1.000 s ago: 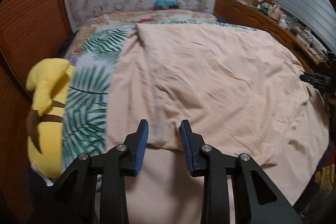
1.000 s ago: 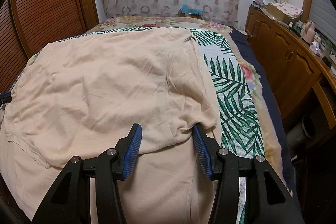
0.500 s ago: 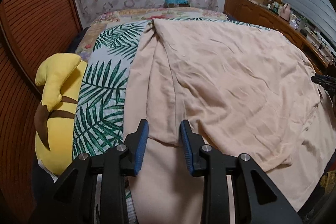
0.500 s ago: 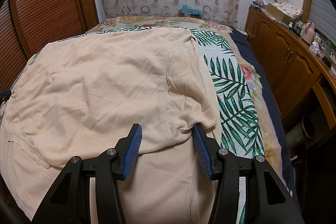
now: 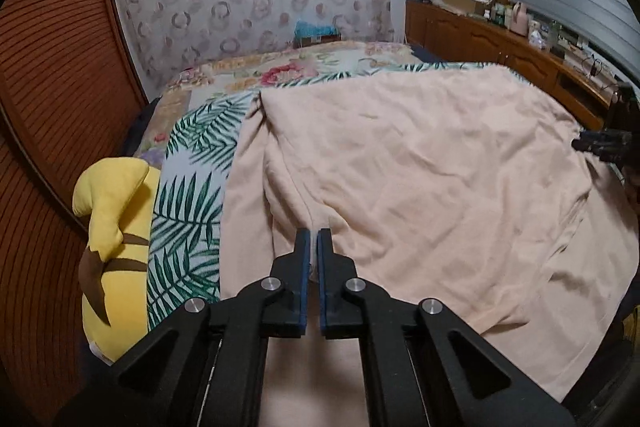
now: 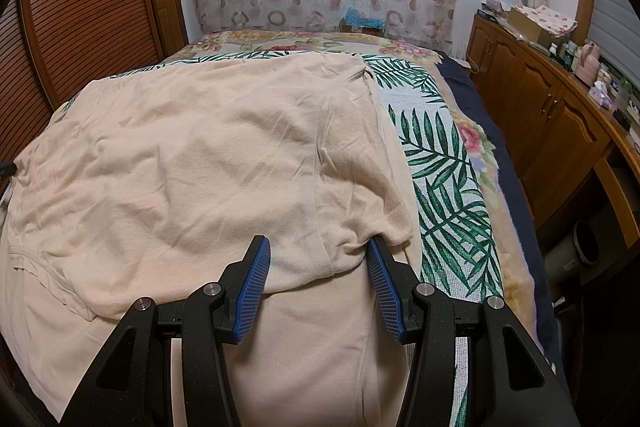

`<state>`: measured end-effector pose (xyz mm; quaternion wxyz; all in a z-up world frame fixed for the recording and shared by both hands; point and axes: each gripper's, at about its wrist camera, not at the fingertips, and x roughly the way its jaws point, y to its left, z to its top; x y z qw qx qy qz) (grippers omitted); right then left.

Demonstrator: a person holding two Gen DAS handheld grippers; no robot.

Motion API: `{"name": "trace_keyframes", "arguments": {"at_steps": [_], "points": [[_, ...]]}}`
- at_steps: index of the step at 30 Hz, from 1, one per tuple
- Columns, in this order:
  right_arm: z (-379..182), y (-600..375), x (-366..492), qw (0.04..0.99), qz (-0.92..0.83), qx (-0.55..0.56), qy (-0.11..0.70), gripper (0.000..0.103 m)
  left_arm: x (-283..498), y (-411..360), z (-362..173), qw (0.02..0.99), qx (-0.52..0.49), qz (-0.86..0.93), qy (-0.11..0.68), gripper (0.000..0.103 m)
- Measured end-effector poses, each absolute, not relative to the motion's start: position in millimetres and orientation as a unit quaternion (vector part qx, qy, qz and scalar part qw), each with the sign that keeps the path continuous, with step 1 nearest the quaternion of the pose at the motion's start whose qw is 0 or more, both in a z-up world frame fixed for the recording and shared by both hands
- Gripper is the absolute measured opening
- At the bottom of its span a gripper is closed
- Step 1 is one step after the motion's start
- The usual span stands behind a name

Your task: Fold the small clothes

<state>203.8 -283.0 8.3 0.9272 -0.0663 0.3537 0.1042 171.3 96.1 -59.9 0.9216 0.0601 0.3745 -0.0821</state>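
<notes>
A soft, wrinkled peach cotton garment (image 5: 420, 163) lies spread on the bed, folded once, its long side running left to right. Under it is a palm-leaf print blanket (image 5: 188, 195). The left gripper (image 5: 314, 239) has just closed and now pinches the garment's near folded edge. The right gripper (image 6: 318, 251) stands half wide over the near right corner, not squeezing. A yellow plush toy (image 5: 112, 211) sits at the bed's left edge.
</notes>
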Motion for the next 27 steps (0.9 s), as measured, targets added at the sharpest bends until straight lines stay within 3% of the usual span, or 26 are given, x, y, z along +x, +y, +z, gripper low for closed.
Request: {"name": "trace_keyframes", "arguments": {"at_steps": [16, 17, 21, 27], "points": [[11.7, -291.2, 206.9, 0.924, 0.125, -0.034, 0.36, 0.052, 167.2, 89.0, -54.4, 0.925, 0.052, -0.087, 0.367, 0.004], [12.1, -291.0, 208.0, 0.923, 0.126, -0.031, 0.362, 0.049, 166.6, 88.9, -54.3, 0.925, 0.052, -0.086, 0.366, 0.004], [15.2, -286.6, 211.4, 0.922, 0.128, -0.043, 0.363, 0.01, 164.1, 88.3, -47.8, 0.931, 0.047, -0.084, 0.353, 0.004], [31.5, -276.2, 192.6, 0.934, 0.145, -0.065, 0.321, 0.006, 153.2, 90.7, -26.2, 0.942, 0.035, -0.086, 0.321, 0.004]]}}
